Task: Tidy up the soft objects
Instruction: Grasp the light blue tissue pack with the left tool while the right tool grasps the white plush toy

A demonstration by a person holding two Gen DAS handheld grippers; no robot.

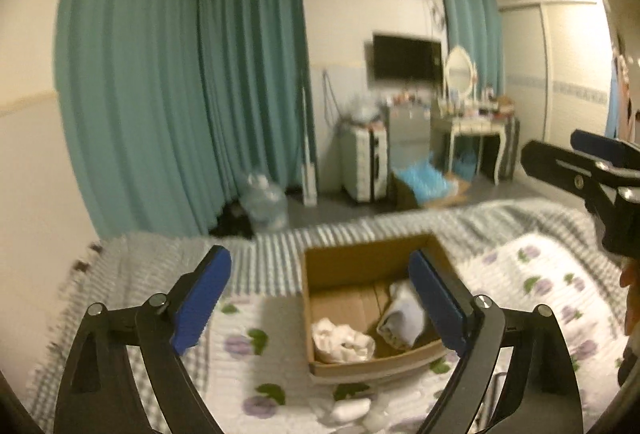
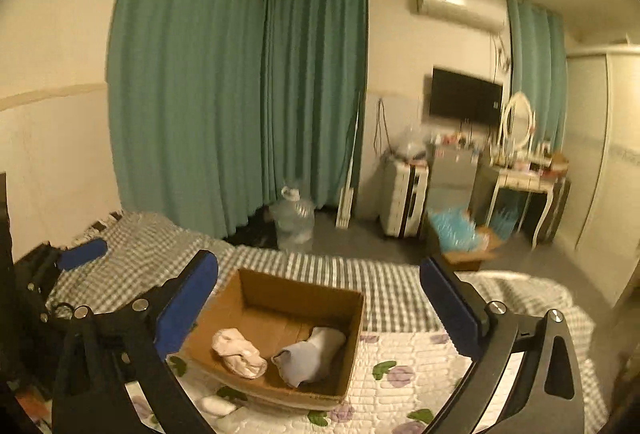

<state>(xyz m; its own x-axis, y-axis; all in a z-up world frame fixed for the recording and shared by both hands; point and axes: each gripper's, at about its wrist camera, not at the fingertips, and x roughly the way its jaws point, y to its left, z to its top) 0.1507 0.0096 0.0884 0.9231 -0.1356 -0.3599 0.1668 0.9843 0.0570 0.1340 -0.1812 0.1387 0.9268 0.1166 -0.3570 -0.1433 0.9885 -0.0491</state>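
Two claws, left claw (image 1: 320, 298) and right claw (image 2: 320, 310), both spread wide, grasping nothing. Cardboard box (image 2: 288, 290) on bed (image 2: 404, 350), already holding cream cloth (image 2: 238, 352) and grey sock (image 2: 312, 354). Loose white sock (image 2: 218, 405) below and left of right claw, just beside box front; long axis roughly sideways. Nearer arm: cannot tell.

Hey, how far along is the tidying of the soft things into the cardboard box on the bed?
Partly done. The cardboard box already holds two items: a cream bundle and a grey-blue one. Nothing is in hand: the left gripper and right gripper are both open and empty. Left: at least one white soft item lies on the quilt in front of the box.
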